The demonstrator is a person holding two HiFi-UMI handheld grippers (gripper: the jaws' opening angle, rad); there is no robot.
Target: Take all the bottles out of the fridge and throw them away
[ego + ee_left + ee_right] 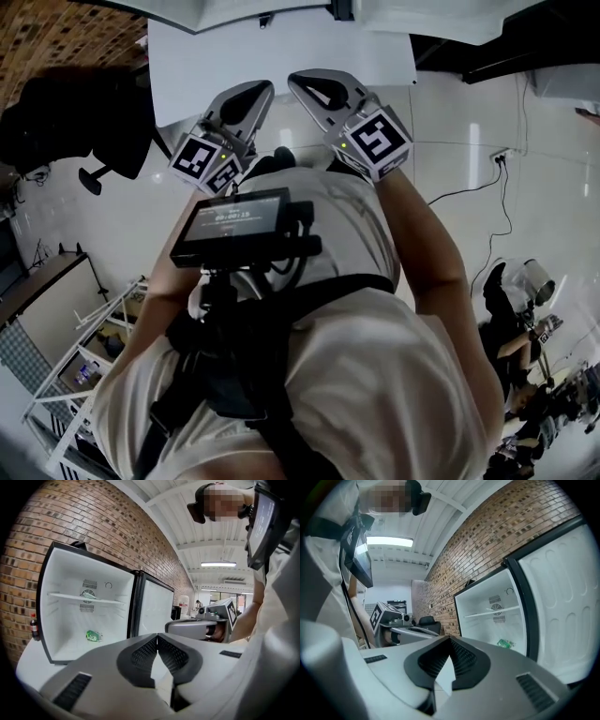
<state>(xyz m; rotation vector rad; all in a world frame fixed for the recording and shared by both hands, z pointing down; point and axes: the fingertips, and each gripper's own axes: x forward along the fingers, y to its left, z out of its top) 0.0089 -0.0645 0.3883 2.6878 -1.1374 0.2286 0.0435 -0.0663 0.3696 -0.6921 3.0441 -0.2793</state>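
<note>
Fingers (140, 654) on the left gripper (157, 638) are pressed together with nothing in them, same for the right gripper (450, 640). The green bottle (93, 635) lies on the floor of the open fridge (63, 576), well apart from both. Looks like the approach step. Next move: spread one pair and reach in.

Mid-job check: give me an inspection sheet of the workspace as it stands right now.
Surface: white tiled floor; fridge stands open, its shelf bare.
Job's things: green bottle lying on the fridge floor; small dark bottle at the fridge's left edge.
Clutter: nothing seen by the fridge.
Grippers: left gripper and right gripper both shut, empty, short of the fridge.
Cables: black cable across the floor from a socket.
Surroundings: brick wall, office chair.
</note>
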